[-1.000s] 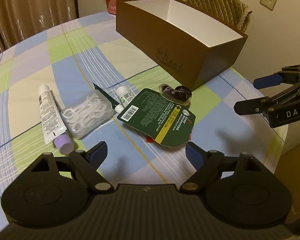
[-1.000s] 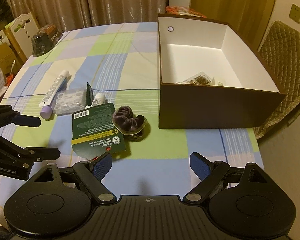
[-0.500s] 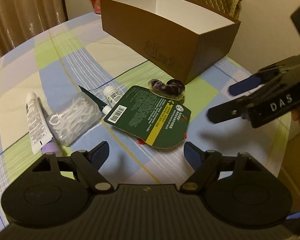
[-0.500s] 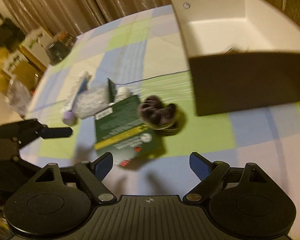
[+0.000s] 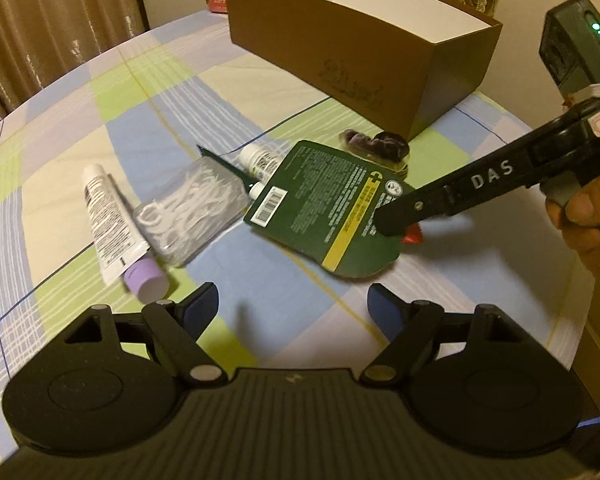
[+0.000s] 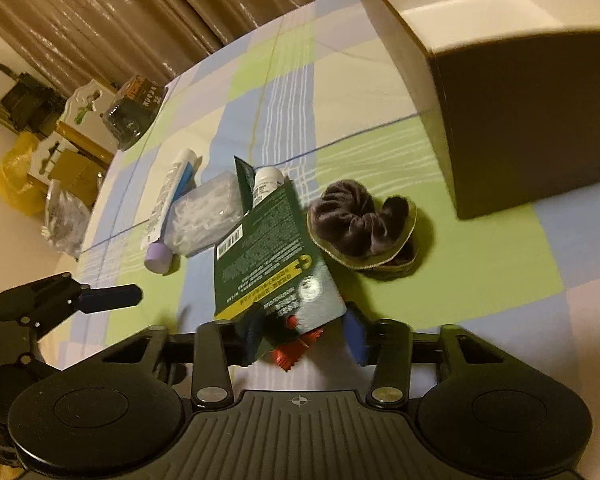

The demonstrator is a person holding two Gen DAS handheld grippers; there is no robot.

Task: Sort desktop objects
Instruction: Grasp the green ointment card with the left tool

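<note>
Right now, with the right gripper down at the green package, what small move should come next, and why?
Probably close the right gripper on the green package. Its fingers straddle the package's near edge, one on each side, but do not look clamped yet. The left gripper hangs open and apart, and the brown box stands open beyond.

box (image 6: 520,120): we saw it blurred, cut by frame edge | small bottle (image 5: 258,160): half hidden under green package (image 5: 332,208) | package print: unreadable to us | right gripper (image 6: 300,334): grip undetermined
</note>
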